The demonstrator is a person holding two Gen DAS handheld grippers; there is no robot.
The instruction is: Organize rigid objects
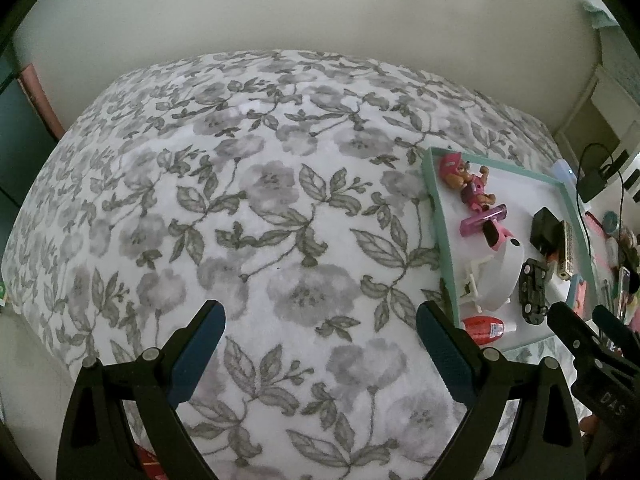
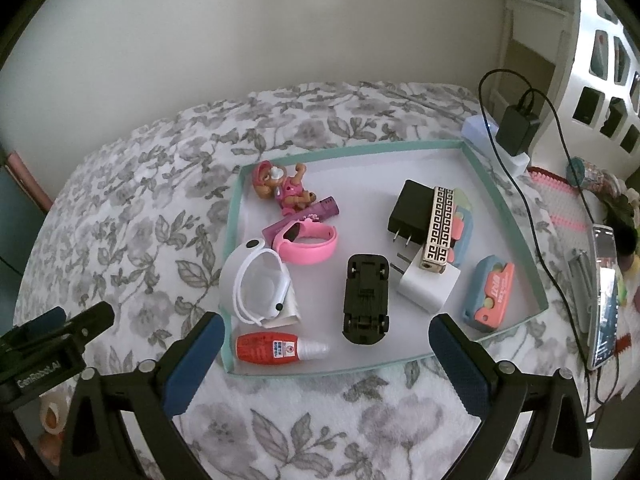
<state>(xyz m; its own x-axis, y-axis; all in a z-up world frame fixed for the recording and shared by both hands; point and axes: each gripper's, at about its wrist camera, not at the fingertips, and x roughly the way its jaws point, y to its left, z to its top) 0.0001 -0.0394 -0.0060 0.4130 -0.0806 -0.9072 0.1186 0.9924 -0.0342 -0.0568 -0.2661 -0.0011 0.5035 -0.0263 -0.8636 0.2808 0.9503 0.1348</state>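
Observation:
A shallow teal-rimmed tray (image 2: 234, 216) lies on a floral bedspread (image 2: 132, 232). In it are a pink pup figure (image 2: 280, 186), a pink wristband (image 2: 308, 242), a white wristband (image 2: 252, 284), a red bottle (image 2: 276, 347), an upturned black toy car (image 2: 366, 298), a black charger (image 2: 412, 212), a white charger (image 2: 426, 290), a patterned gold case (image 2: 438, 228) and an orange-blue case (image 2: 490, 294). My right gripper (image 2: 326, 328) is open and empty above the tray's near edge. My left gripper (image 1: 320, 324) is open and empty over bare bedspread, left of the tray (image 1: 438, 216).
A phone (image 2: 604, 292) lies right of the tray, with a black cable (image 2: 560, 184) and a plugged adapter (image 2: 516, 126) behind it. A white shelf unit (image 2: 600, 60) stands at the right. The wall runs behind the bed. The left gripper shows at the right view's lower left (image 2: 52, 336).

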